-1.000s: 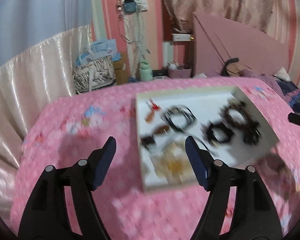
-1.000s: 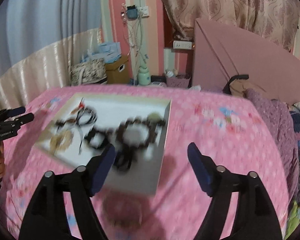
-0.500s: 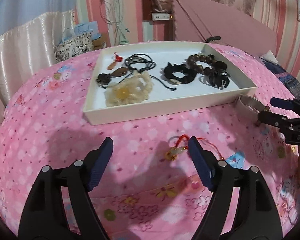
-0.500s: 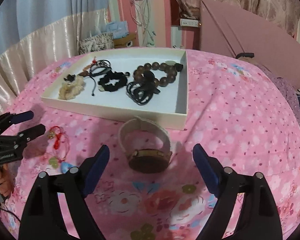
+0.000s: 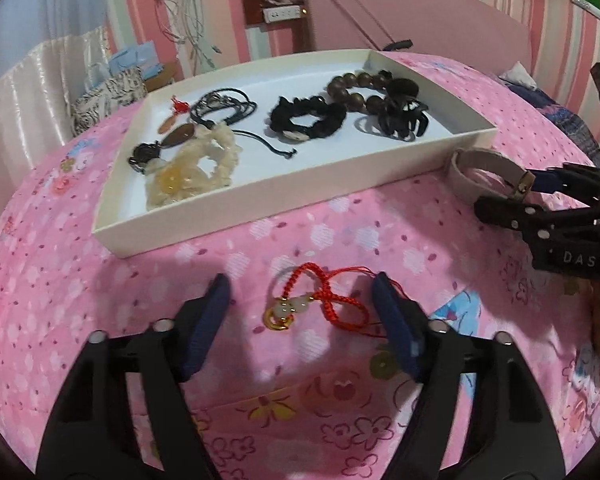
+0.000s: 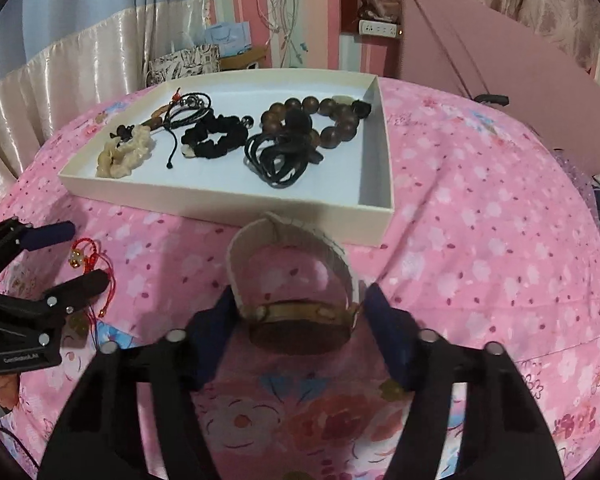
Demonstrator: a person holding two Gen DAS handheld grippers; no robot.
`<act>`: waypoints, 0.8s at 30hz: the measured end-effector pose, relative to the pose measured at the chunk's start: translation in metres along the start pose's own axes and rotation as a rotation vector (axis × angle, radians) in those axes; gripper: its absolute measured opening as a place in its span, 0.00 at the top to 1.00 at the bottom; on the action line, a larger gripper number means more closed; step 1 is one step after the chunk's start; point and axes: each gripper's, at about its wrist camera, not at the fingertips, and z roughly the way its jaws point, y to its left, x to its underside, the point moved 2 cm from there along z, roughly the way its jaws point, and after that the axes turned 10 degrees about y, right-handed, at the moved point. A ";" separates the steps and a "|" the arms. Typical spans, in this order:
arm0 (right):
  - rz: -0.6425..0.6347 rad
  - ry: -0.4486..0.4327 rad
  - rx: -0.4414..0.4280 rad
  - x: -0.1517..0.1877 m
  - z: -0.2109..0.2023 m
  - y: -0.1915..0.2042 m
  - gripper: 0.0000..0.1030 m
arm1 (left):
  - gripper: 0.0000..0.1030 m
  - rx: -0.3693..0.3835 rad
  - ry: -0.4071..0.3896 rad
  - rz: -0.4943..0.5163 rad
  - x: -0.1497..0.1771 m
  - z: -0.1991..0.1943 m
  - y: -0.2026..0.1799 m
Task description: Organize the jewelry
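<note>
Lower centre of the left view, left gripper [image 5: 300,308] spread wide around red cord bracelet [image 5: 320,300] on pink floral bedspread [image 5: 100,280]; right gripper [image 6: 298,312] parted, flanking beige-strapped watch [image 6: 296,316] below white tray [image 6: 228,194]; striped pink walls behind.

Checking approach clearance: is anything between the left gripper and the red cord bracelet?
Nothing visible. The red cord bracelet lies on the bedspread, directly between the open left gripper fingers, outside the tray.
</note>
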 end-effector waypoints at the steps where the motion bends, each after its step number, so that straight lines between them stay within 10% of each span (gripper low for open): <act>1: 0.002 -0.002 0.003 0.000 0.000 0.000 0.48 | 0.42 0.010 0.003 0.002 0.000 0.001 -0.001; 16: -0.001 -0.006 0.053 0.002 0.000 0.005 0.51 | 0.86 0.023 -0.022 0.013 0.004 -0.006 -0.002; 24: -0.028 -0.041 0.119 0.004 -0.005 0.011 0.51 | 0.88 0.062 -0.033 -0.048 0.007 -0.007 0.011</act>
